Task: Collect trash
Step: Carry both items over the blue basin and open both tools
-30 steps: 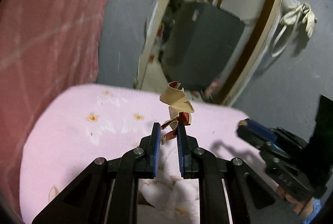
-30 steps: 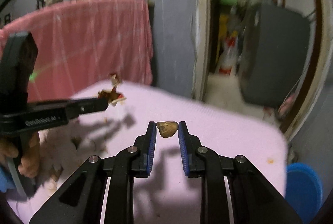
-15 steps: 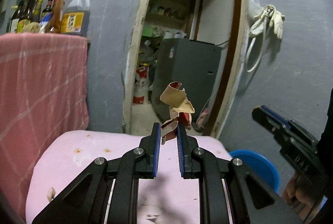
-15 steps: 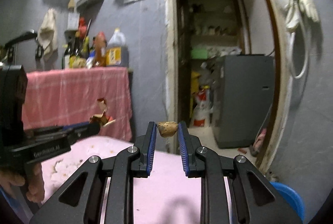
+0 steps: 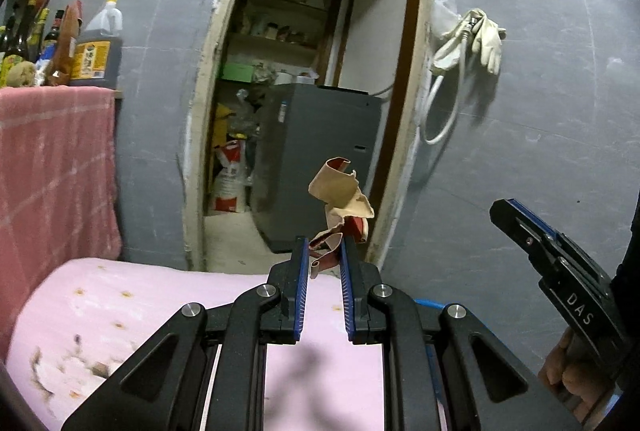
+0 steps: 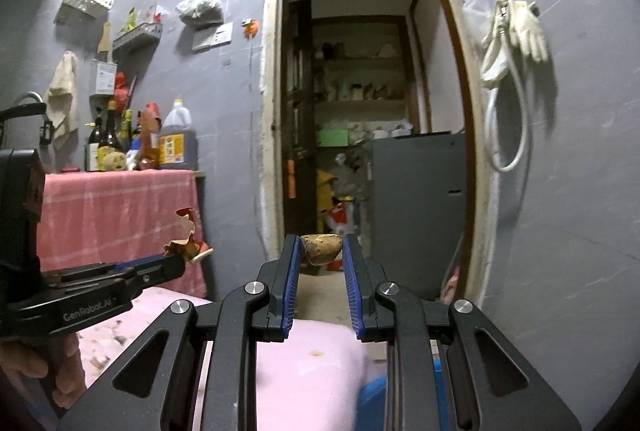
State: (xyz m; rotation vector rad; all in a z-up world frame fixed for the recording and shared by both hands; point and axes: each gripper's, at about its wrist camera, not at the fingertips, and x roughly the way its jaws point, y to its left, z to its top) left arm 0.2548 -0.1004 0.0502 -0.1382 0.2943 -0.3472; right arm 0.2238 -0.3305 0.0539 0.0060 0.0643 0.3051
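My left gripper (image 5: 324,245) is shut on a curled strip of beige and red peel (image 5: 340,197), held up in the air above the far edge of the pink tablecloth (image 5: 160,307). The same peel (image 6: 188,243) shows at the tip of the left gripper (image 6: 176,263) in the right wrist view. My right gripper (image 6: 321,247) is shut on a small brown lump of scrap (image 6: 321,249), also lifted above the table. In the left wrist view the right gripper (image 5: 504,213) appears from the side at the right edge, its load hidden.
A blue bin (image 6: 372,395) peeks out below the table's far right edge. Crumbs and stains (image 5: 68,367) lie on the cloth at left. Ahead is an open doorway with a grey appliance (image 5: 320,159). A pink-covered counter with bottles (image 6: 120,147) stands to the left.
Both grippers have risen and tilted up from the tablecloth toward the doorway, each keeping its scrap. The table has sunk low in both views and the blue bin has come into sight.
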